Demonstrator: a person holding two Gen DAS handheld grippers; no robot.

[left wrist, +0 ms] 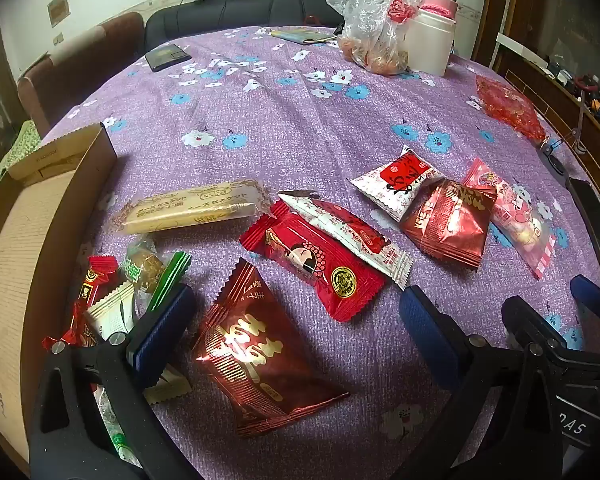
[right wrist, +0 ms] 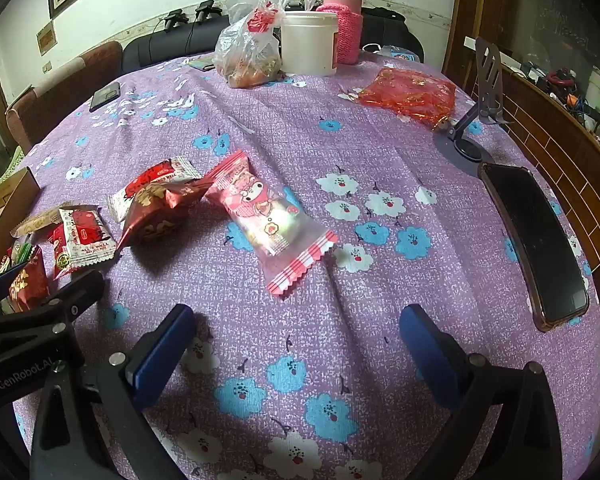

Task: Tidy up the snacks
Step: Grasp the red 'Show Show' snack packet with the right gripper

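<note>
While both my left gripper (left wrist: 296,312) and right gripper (right wrist: 296,332) hang spread and empty, I judge sorting unstarted: nearest, the dark red packet (left wrist: 256,356) needs pinching, toward the cardboard box (left wrist: 40,240) at the table's left edge.

Each hand-held gripper is black plastic with two blue rubber-faced fingers and silver screw heads at the finger pivots. The left hand-held gripper (left wrist: 296,320) shows ribbed triangular finger arms. The right hand-held gripper (right wrist: 296,332) looks the same. Beside it, the other tool's black body carries white "GenRobot.AI" lettering.
</note>
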